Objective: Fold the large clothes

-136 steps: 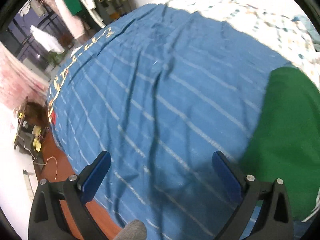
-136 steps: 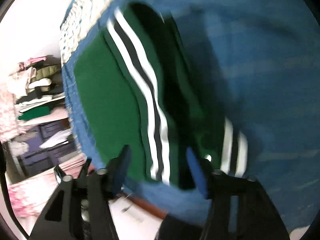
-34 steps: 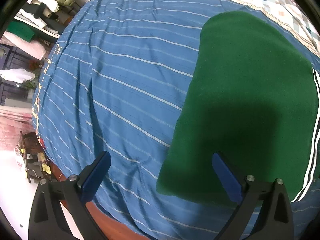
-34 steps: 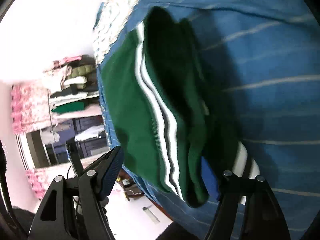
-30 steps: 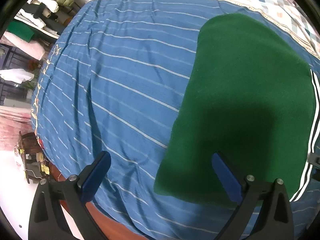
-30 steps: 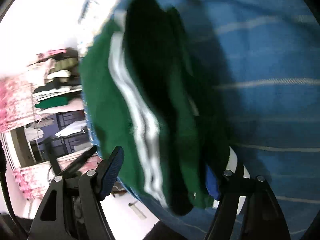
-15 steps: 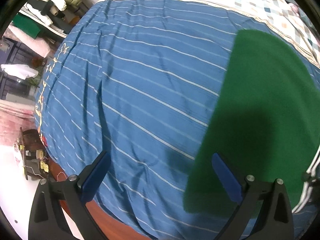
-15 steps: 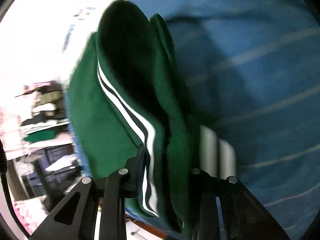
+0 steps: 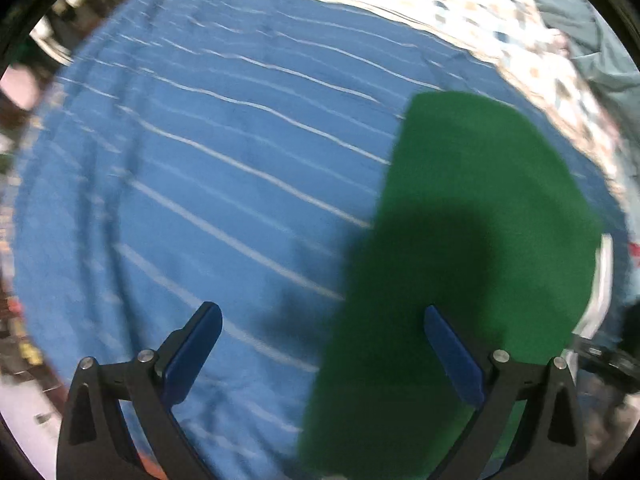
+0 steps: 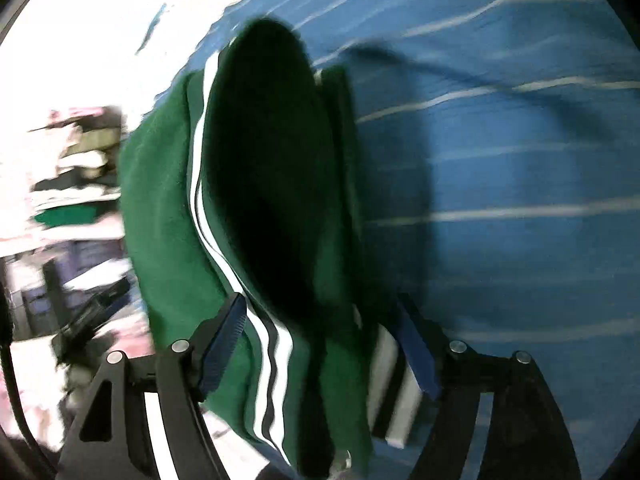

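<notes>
Change since a second ago: right gripper (image 10: 320, 344) has narrowed from wide to close about the striped hem; left gripper's view has swung so the garment sits further to its right.

Item 1, nearest: right gripper, blue-padded jaws drawn in on the bunched hem of the dark green knitted garment with white-and-black striped trim (image 10: 256, 200). Hold appears firm, though blur leaves contact on the right pad uncertain.

Item 2: left gripper (image 9: 320, 352), jaws wide, holding nothing, hovering above the garment's near left edge.

Item 3: the garment, lying flat on the blue white-striped bedspread (image 9: 208, 152), long axis running away from both grippers; its free left edge lies ahead and right of the left gripper, the nearer hand for it.

Item 4, farthest: pale chequered quilt (image 9: 472, 12).
</notes>
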{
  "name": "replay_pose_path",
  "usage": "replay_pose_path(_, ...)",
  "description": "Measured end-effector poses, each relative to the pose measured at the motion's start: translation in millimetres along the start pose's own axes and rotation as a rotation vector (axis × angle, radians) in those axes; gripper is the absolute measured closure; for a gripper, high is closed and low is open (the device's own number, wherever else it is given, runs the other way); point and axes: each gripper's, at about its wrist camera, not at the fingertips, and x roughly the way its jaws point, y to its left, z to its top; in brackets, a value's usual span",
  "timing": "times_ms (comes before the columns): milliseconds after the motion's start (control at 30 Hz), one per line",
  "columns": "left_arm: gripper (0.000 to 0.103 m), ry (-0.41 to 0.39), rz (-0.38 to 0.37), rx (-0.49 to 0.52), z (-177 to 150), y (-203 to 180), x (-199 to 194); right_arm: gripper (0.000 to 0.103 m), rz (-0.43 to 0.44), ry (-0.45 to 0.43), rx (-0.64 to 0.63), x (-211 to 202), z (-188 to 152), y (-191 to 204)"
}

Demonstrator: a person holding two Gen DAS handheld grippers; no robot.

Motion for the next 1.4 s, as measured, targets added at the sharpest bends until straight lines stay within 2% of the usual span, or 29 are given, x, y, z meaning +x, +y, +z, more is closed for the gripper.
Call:
replay_pose_path(100,0.000,0.022,-0.184,-0.008,4,1,16,0.024,0.162,0.082,-0.012,27,13,-19)
replay_pose_path(200,0.000,0.065,-0.335,-0.010,10,0,35,0.019,0.247,0.116,-0.045,46,24,-19)
replay_pose_path(267,0.000,0.081,-0.383,0.008,13,-4,45,0.018,0.260,0.123,-0.059,50,25,-20)
replay_pose_path(400,0.001,0.062,-0.386,0.067,21,-12,51,0.021,0.261,0.117,-0.071,53,26,-13)
replay_pose_path(433,0.003,0.051,-0.393,0.079,24,-12,52,0.022,0.264,0.112,-0.062,52,25,-15)
replay_pose_path(533,0.016,0.028,-0.372,0.124,25,-21,48,0.035,0.267,0.095,-0.039,46,21,-20)
replay_pose_path(600,0.023,0.017,-0.380,0.130,27,-19,43,0.046,0.274,0.080,-0.017,36,18,-30)
replay_pose_path(633,0.027,0.008,-0.390,0.132,30,-18,37,0.047,0.279,0.072,-0.006,32,16,-32)
replay_pose_path(700,0.031,-0.007,-0.409,0.131,34,-15,29,0.052,0.295,0.058,0.025,30,18,-24)
replay_pose_path(800,0.032,-0.041,-0.438,0.123,44,-4,13,0.054,0.332,0.045,0.058,20,10,-16)
replay_pose_path(900,0.032,-0.058,-0.426,0.120,58,19,9,0.054,0.355,0.042,0.073,20,7,-2)
replay_pose_path(1000,0.032,-0.059,-0.424,0.093,72,61,13,0.054,0.344,0.047,0.057,34,8,26)
replay_pose_path(1133,0.032,-0.005,-0.433,0.121,78,101,25,0.054,0.271,0.060,0.021,56,3,55)
replay_pose_path(1233,0.030,0.038,-0.454,0.187,80,102,42,0.043,0.156,0.063,0.095,71,-2,54)
replay_pose_path(1333,0.024,0.058,-0.505,0.223,84,99,50,0.039,0.147,0.060,0.145,62,-10,39)
replay_pose_path(1400,0.022,0.065,-0.541,0.230,86,99,57,0.029,0.113,0.062,0.127,57,-12,38)
